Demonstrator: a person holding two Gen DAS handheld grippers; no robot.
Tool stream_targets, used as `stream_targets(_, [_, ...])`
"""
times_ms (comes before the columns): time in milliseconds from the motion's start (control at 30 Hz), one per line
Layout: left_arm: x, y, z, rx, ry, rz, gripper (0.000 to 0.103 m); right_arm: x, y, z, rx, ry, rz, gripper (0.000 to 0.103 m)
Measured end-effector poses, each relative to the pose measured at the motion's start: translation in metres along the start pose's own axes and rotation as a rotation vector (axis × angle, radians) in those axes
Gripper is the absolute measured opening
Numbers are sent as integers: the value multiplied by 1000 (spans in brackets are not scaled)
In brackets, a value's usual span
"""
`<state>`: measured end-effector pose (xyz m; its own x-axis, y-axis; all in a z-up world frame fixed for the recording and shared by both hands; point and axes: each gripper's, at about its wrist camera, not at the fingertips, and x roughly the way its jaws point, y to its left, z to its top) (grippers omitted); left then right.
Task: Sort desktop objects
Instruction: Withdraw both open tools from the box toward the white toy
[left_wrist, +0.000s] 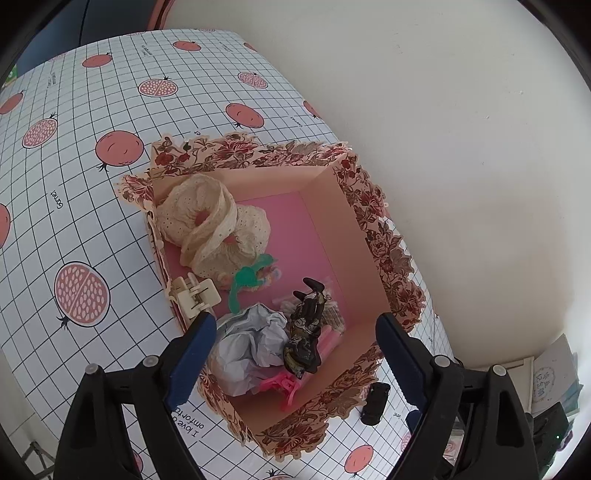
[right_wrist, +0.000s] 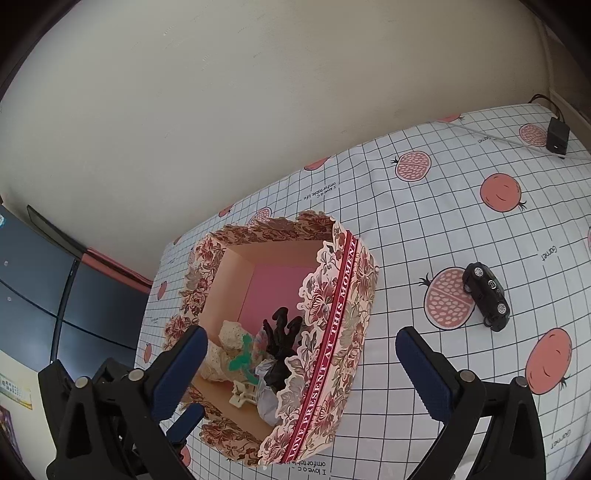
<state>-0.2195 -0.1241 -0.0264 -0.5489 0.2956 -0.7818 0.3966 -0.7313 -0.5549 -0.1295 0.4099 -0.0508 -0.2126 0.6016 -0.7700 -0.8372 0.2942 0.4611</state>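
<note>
A floral paper box (left_wrist: 388, 236) with a pink inside stands on the pomegranate tablecloth. In it lie cream lace scrunchies (left_wrist: 207, 221), a cream hair claw (left_wrist: 194, 295), a green clip (left_wrist: 243, 280), crumpled grey paper (left_wrist: 251, 343), a dark patterned hair claw (left_wrist: 306, 328) and a pink clip (left_wrist: 280, 386). My left gripper (left_wrist: 295, 325) hangs open over the box's near end, holding nothing. My right gripper (right_wrist: 301, 343) is open and empty, its fingers either side of the box's ribboned wall (right_wrist: 332, 332). A black toy car (right_wrist: 487, 295) sits on the cloth right of the box, also seen as the toy car (left_wrist: 375, 404).
A black power adapter (right_wrist: 557, 134) with its cable lies at the table's far right corner. The cream wall (right_wrist: 258, 92) runs close behind the box. A dark cabinet (right_wrist: 55, 295) stands off the table's left end. Stacked cards (left_wrist: 554, 380) lie beyond the table edge.
</note>
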Motion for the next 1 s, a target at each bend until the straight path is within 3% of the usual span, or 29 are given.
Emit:
stream_targets(33, [0,-1,-1,4,-2,3,98,-1,-1,0,2,-1,0,103])
stream_targets(267, [-1,-2,-2,15,-18,20,103,-3,-4,2,-2,7,-5,103])
stream_targets(733, [-13,-18,-8,123,-73,80,103,-33,-23,13,11,-49,-49,103])
stream_targets(1000, [-32,-51,-20,271,-147,19,103,-61,-31,18,-12,-111,-89,103])
